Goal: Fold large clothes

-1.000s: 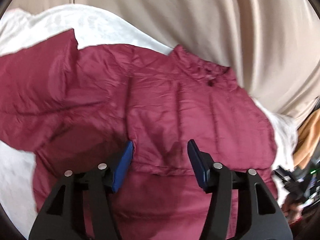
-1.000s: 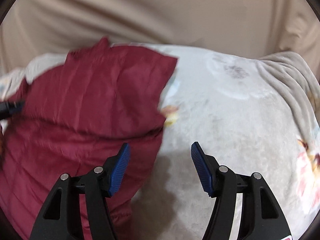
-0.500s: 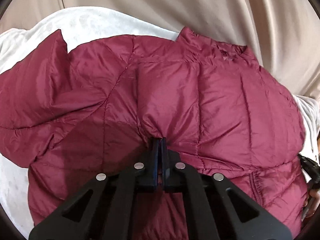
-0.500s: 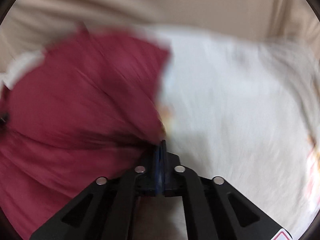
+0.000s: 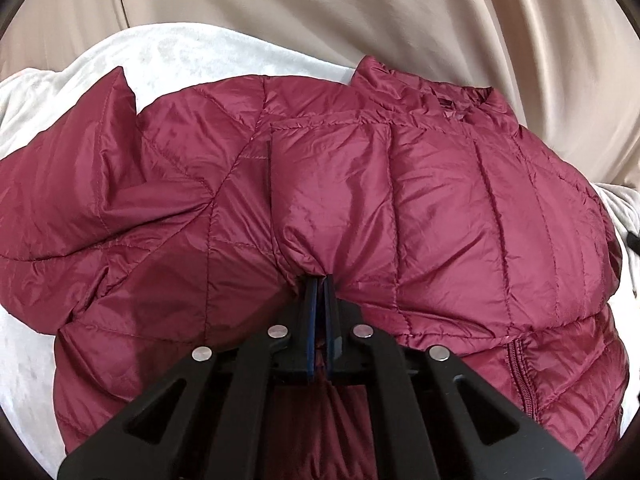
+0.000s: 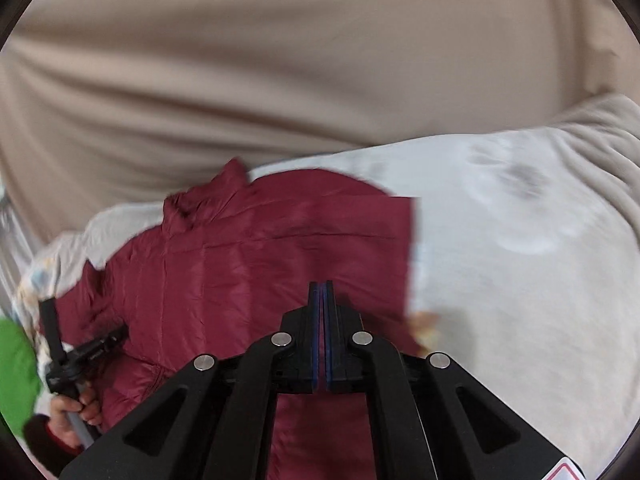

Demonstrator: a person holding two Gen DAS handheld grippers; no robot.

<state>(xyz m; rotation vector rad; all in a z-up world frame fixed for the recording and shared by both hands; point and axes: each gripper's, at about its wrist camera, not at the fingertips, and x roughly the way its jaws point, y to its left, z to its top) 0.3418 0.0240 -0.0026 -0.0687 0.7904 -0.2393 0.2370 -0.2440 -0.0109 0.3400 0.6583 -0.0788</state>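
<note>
Both tongs, spread apart a second ago, are now clenched. On the pale fleece bed blanket (image 5: 192, 56) lies a maroon quilted puffer jacket (image 5: 460, 216). Left tongs (image 5: 319, 280) pinch its bunched middle; right tongs (image 6: 322, 286), level and forward-pointing, apparently grip its right edge. Slippery fabric could slide free when lifted.

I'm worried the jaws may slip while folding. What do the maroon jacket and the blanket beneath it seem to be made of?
The maroon jacket looks like a thin, slick synthetic shell, probably nylon or polyester, over soft padding: it shows a light sheen, fine crinkles and stitched quilt lines around puffy panels. The blanket looks like matte, fuzzy fleece or plush, pale with a faint printed pattern; its fibre cannot be told.
</note>
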